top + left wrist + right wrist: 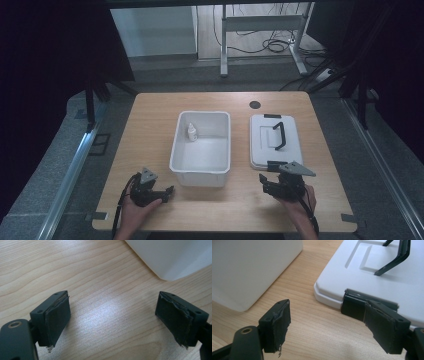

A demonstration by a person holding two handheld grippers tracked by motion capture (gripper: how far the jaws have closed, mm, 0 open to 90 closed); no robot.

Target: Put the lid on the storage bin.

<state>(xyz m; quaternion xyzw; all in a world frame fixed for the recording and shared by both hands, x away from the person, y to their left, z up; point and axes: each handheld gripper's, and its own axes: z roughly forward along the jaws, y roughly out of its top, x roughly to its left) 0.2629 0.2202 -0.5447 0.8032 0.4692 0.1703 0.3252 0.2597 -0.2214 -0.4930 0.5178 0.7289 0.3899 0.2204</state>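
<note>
lid: flat white rectangular plastic lid (262, 145), black handle raised, black latch at near edge | pose: lying flat on wooden bench (155, 107) | place: just right of white bin (200, 172)

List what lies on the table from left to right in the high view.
Left claw → white bin holding a small bottle → right claw → white lid with black handle.

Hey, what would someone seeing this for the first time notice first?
Probably the open white tub at the table's middle, with a small white bottle standing in its far left corner. To its right lies a flat white lid with a raised black handle, and the right tongs sit open by the lid's near edge.
</note>
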